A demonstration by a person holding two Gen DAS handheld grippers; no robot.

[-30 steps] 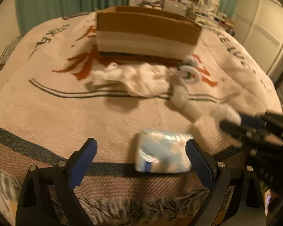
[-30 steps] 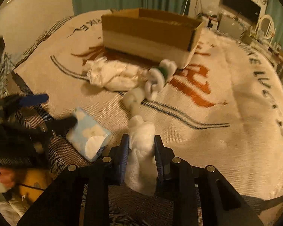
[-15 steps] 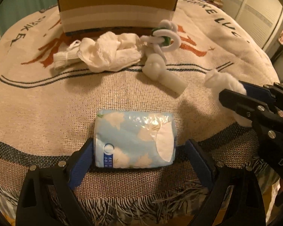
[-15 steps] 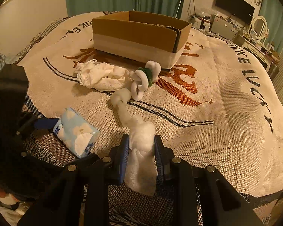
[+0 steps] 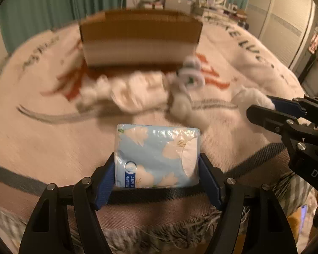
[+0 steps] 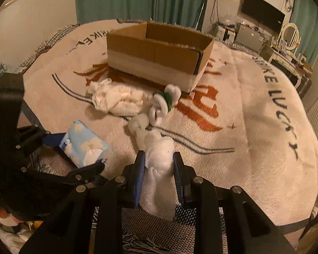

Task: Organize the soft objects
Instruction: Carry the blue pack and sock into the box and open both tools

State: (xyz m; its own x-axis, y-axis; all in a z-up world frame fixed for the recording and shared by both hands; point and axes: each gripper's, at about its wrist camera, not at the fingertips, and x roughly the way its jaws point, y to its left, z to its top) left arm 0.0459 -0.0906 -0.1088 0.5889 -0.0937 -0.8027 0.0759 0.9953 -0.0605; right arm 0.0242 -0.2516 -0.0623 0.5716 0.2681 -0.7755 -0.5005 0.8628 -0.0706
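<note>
A light-blue tissue pack (image 5: 156, 156) sits between the blue pads of my left gripper (image 5: 156, 158), whose jaws are closing; both pads touch the pack's sides and it stays sharp while the bed blurs. In the right wrist view the same pack (image 6: 84, 144) shows in the left gripper (image 6: 80, 152). My right gripper (image 6: 159, 156) is shut on the white end of a knotted rope toy (image 6: 156, 108) with rings and a green piece. That right gripper (image 5: 262, 105) also shows at the right of the left wrist view.
An open cardboard box (image 6: 159, 59) stands on the cream bed blanket (image 6: 254, 127) behind the toys. A crumpled white cloth (image 6: 118, 99) lies in front of the box. The blanket's fringed edge runs just below both grippers. Furniture stands beyond the bed.
The left jaws have narrowed from wide around the tissue pack to touching both its sides. The left view has tilted up towards the box. The right gripper keeps its hold on the toy.
</note>
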